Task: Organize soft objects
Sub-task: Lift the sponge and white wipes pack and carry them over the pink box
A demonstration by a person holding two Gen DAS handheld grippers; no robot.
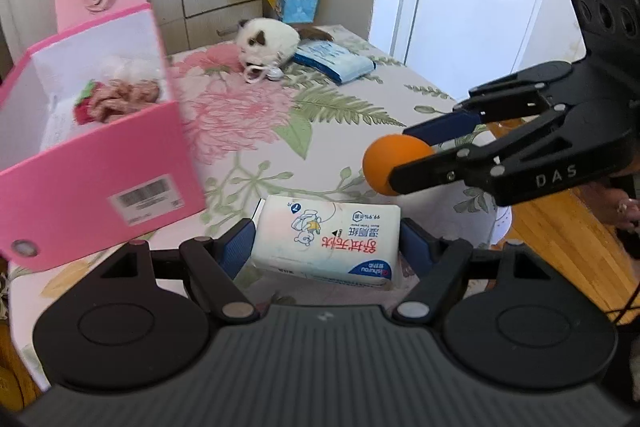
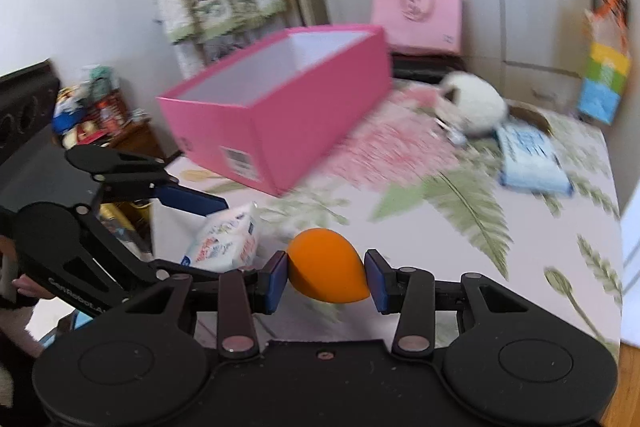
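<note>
Wipes pack [image 1: 326,241] crosswise in left gripper [image 1: 326,251] (print inverted), orange sponge [image 2: 326,267] tip upward

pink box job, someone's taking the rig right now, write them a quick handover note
Left hand-held gripper: shut on the white wipes pack, lifted off the bed.
Right hand-held gripper: shut on the orange sponge, also in the air.
Pink box: on the floral bed, open, already holding a red-and-cream plush item.
Left to do: drop both held items in the box, then the white plush toy and blue pack at the far end.
</note>
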